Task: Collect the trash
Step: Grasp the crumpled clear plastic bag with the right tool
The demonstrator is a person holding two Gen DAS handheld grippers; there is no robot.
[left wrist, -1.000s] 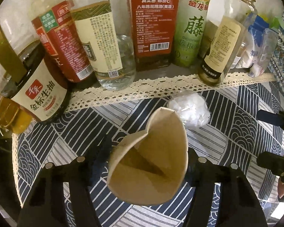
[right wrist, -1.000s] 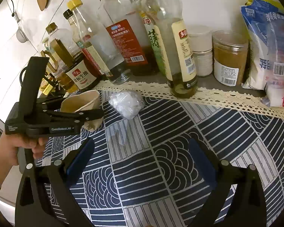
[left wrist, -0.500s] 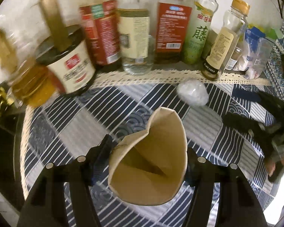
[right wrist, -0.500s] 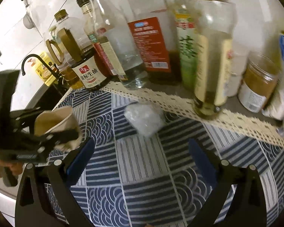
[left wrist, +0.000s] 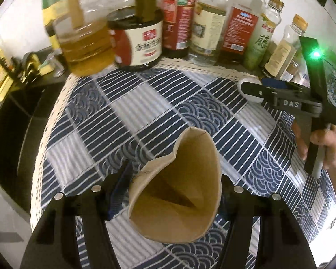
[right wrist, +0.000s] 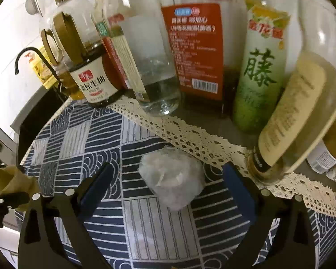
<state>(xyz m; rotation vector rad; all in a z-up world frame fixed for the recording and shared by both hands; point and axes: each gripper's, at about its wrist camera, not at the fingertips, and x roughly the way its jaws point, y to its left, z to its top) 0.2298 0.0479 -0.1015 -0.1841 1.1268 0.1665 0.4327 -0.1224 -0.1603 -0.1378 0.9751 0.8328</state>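
Observation:
My left gripper (left wrist: 174,192) is shut on an open brown paper bag (left wrist: 177,192), its mouth facing the camera, held over the blue patterned cloth (left wrist: 127,116). The bag also shows at the left edge of the right wrist view (right wrist: 11,181). A crumpled white plastic wad (right wrist: 171,179) lies on the cloth near the lace edge. My right gripper (right wrist: 168,192) is open, its blue-padded fingers (right wrist: 239,190) on either side of the wad, not closed on it. In the left wrist view the right gripper (left wrist: 268,87) covers most of the wad (left wrist: 244,89).
A row of sauce, oil and vinegar bottles (right wrist: 194,51) stands close behind the wad on the counter, with a leaning bottle (right wrist: 298,112) at right. A black tap (right wrist: 29,56) and sink lie at left. The cloth's lace border (right wrist: 190,139) runs along the bottles.
My right gripper has moved forward so the wad now sits between its open fingers. My left gripper with the bag has drawn back and to the left, away from the wad.

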